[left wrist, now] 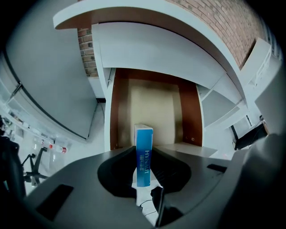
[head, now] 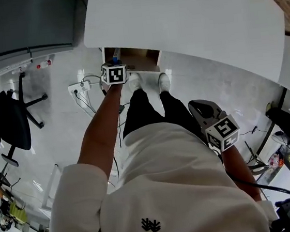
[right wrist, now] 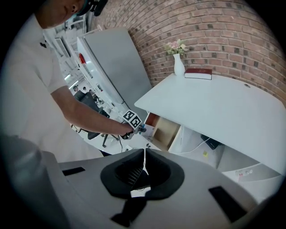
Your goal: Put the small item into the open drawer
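A small blue box (left wrist: 144, 154) stands upright between the jaws of my left gripper (left wrist: 144, 166), which is shut on it. In the head view the left gripper (head: 114, 65) is held at the front of the open wooden drawer (head: 137, 60) under the white desk (head: 186, 20), with the blue box (head: 116, 55) over the drawer's left end. The drawer (left wrist: 154, 114) shows a bare pale bottom and brown sides. My right gripper (head: 197, 104) hangs by the person's right hip with its jaws together and nothing between them. From the right gripper (right wrist: 144, 157) I see the left gripper (right wrist: 134, 120) at the drawer (right wrist: 164, 130).
A white power strip (head: 79, 87) with cables lies on the floor left of the drawer. A black office chair (head: 10, 123) stands further left. A vase (right wrist: 178, 67) and a red book (right wrist: 198, 73) sit on the desk (right wrist: 214, 107) by the brick wall.
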